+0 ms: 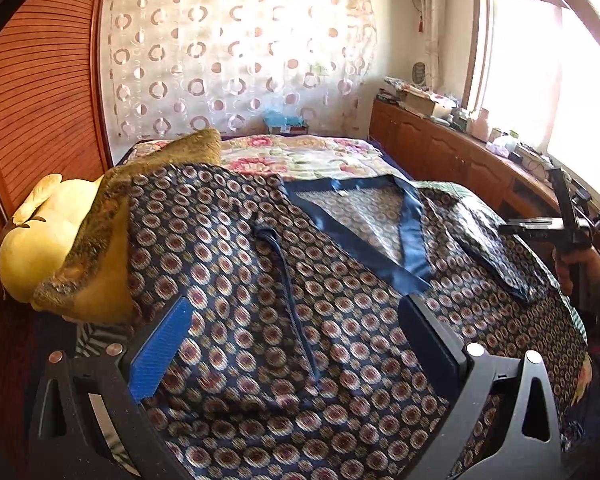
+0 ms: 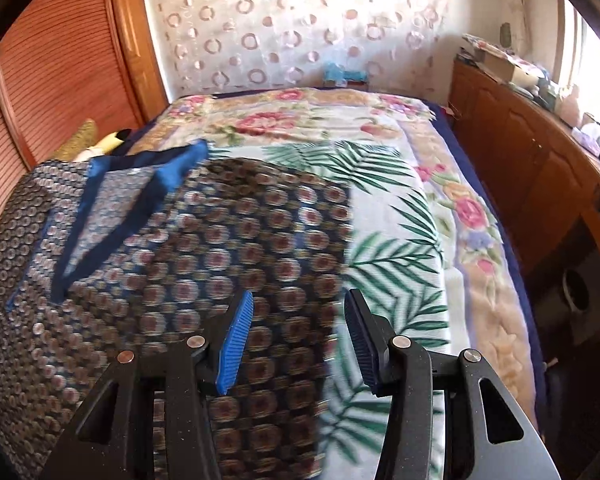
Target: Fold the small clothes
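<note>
A dark navy garment (image 1: 240, 248) with round medallion print and a blue satin collar (image 1: 412, 240) lies spread on the bed, its sides folded inward. My left gripper (image 1: 294, 302) hovers over its middle, open wide, with nothing between the pads. In the right wrist view the same garment (image 2: 240, 232) fills the left half, collar (image 2: 112, 208) at the far left. My right gripper (image 2: 299, 295) stands open above the garment's right edge, and the cloth lies flat beneath it, not pinched. The right gripper (image 1: 556, 224) also shows at the far right of the left wrist view, held by a hand (image 1: 572, 268).
A yellow plush toy (image 1: 40, 240) and a brown fuzzy cushion (image 1: 100, 220) sit at the garment's left, against a wooden wardrobe (image 1: 40, 100). A palm-leaf sheet (image 2: 380, 220) and a floral blanket (image 2: 300, 120) cover the bed. A cluttered wooden cabinet (image 2: 520, 152) runs along the right.
</note>
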A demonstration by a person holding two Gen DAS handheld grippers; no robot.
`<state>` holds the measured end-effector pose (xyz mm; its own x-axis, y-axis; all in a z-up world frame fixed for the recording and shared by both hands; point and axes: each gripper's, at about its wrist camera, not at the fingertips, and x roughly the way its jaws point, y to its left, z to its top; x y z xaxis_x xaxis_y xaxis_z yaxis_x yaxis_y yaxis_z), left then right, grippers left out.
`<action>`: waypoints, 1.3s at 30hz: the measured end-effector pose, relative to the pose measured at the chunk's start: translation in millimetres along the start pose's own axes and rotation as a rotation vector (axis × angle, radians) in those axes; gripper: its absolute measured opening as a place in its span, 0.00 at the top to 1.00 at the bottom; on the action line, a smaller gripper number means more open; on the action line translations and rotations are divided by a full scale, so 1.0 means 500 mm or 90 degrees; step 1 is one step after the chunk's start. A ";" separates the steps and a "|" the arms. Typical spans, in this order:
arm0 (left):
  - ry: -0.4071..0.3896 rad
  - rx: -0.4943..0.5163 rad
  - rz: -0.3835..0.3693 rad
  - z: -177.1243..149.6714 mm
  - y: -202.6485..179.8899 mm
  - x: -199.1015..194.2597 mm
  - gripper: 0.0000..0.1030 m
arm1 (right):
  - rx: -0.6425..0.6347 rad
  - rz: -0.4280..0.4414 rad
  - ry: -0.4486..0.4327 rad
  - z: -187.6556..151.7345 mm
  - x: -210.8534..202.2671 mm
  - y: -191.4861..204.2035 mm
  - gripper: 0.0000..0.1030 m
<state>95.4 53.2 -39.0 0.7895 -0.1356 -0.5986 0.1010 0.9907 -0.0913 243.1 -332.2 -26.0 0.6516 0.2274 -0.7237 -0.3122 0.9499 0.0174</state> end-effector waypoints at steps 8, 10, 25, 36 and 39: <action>0.007 -0.008 0.039 0.035 0.054 0.033 0.00 | -0.004 0.004 0.014 0.039 0.047 -0.015 0.56; 0.006 -0.018 0.044 0.043 0.071 0.039 0.00 | -0.015 0.010 0.013 0.046 0.053 -0.012 0.62; 0.012 -0.062 0.072 0.096 0.180 0.089 0.02 | -0.064 0.005 -0.006 0.020 0.053 -0.012 0.75; 0.024 -0.078 0.062 0.141 0.233 0.130 0.23 | -0.062 0.004 -0.006 0.018 0.045 -0.008 0.75; 0.030 -0.086 0.061 0.147 0.247 0.143 0.30 | -0.061 0.004 -0.006 0.019 0.045 -0.009 0.75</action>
<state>209.0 166.4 -34.6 0.7623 -0.0439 -0.6457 -0.0588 0.9889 -0.1366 265.7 -329.4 -35.8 0.6562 0.2353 -0.7170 -0.3803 0.9238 -0.0449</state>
